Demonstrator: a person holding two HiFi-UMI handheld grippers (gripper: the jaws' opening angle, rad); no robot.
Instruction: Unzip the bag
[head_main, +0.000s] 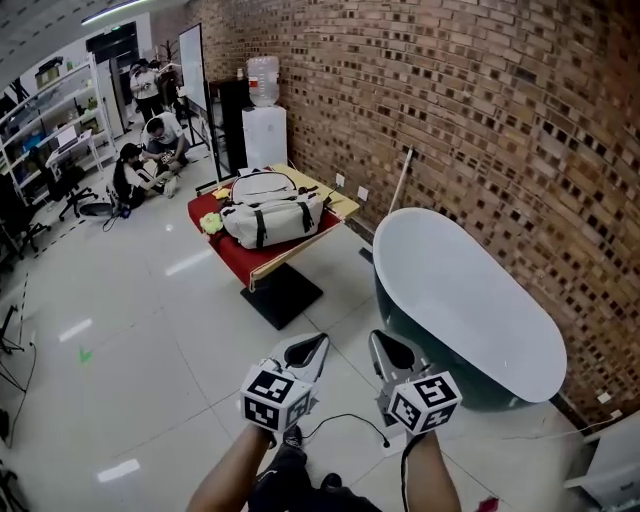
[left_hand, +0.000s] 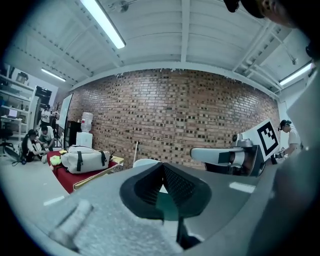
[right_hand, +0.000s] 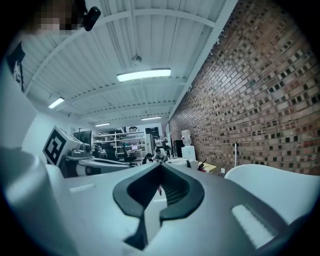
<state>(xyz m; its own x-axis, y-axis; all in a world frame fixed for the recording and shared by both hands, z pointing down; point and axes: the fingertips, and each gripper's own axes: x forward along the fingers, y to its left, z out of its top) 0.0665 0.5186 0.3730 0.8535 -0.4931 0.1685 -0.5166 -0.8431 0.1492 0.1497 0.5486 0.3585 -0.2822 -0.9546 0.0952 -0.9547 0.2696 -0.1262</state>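
A light grey duffel bag (head_main: 270, 220) with dark straps lies on a red-covered table (head_main: 232, 256) far ahead across the room; a second pale bag (head_main: 262, 186) sits behind it. The duffel bag (left_hand: 84, 160) shows small at the left in the left gripper view. Both grippers are held close to my body, well short of the table. My left gripper (head_main: 318, 343) is shut with nothing in it, and my right gripper (head_main: 377, 340) is shut and empty too. Each gripper view shows its jaws meeting at the tip, left gripper (left_hand: 163, 164), right gripper (right_hand: 160, 165).
A large white bathtub (head_main: 465, 300) stands to the right along the brick wall (head_main: 450, 110). A water dispenser (head_main: 264, 120) is behind the table. Several people (head_main: 145, 160) sit and stand at the far left near shelving (head_main: 50, 120). Glossy white floor (head_main: 150, 340) lies between me and the table.
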